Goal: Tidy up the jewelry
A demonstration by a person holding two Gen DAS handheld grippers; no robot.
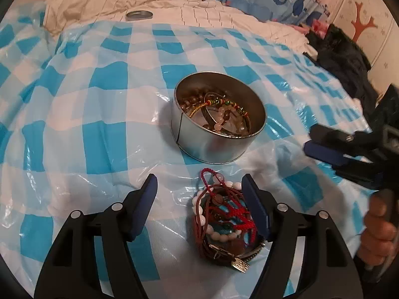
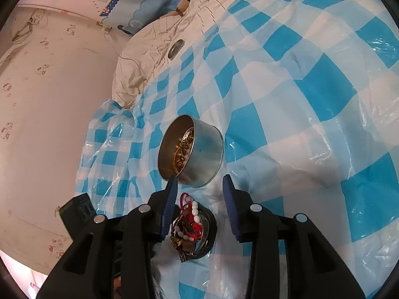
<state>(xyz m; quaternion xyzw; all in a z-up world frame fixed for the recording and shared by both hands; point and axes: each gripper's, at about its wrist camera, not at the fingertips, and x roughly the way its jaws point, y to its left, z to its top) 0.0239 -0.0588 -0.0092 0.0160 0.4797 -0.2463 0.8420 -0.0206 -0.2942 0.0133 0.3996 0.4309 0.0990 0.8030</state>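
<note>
**Bracelet heap lies inside the left fingers' span, off-centre toward the right pad**

In the left wrist view the left gripper [image 1: 199, 206] is spread wide and holds nothing. The tangled heap of red cord, brown cord and white-bead bracelets with a metal watch [image 1: 223, 221] lies on the blue-and-white checked plastic sheet [image 1: 74, 129] over the bed, between the two blue pads but crowded toward 3 o'clock. It looks to touch or nearly touch the right-hand pad, well apart from the left-hand one. Its long axis runs roughly 12 to 6, along the fingers.

The right gripper [image 2: 199, 206] is also wide open and empty, with the same heap [image 2: 192, 226] just beside its pad at 9 o'clock.

Farther out, at 12 o'clock, stands the round silver metal tin [image 1: 219, 117], already holding beaded pieces. Farthest, at 11 o'clock, a round metal lid [image 1: 139, 15] rests on the cream quilt [image 1: 99, 0].

Judging by this, the left gripper is nearer; shifting slightly toward 3 o'clock would centre the heap.
</note>
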